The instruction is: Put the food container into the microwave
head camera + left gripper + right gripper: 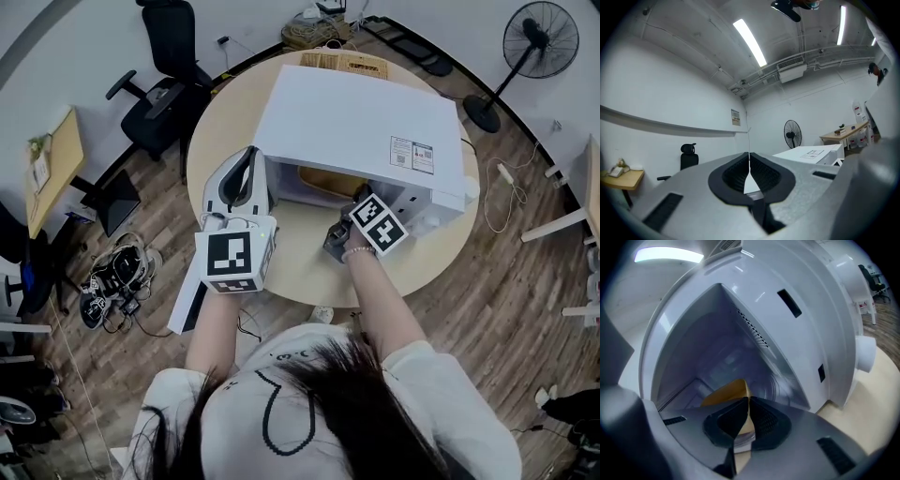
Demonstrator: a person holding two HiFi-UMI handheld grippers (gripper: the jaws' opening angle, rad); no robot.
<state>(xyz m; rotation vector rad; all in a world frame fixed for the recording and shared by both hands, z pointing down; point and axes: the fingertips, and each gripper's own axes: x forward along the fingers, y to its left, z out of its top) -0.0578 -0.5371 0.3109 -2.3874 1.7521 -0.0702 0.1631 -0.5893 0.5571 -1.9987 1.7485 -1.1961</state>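
Head view: a tan food container (323,181) sits inside the open white microwave (361,122) on a round table (309,277).

Left gripper view: the left gripper (749,161) has its jaws together and empty, facing a far fan (791,132).

Right gripper view: the right gripper (748,404) pinches the container's rim.

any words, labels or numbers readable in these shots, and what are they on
No text here can be read.
A sticker on top of the microwave: print too small to read.
A wall notice in the left gripper view: too small and blurred to read.
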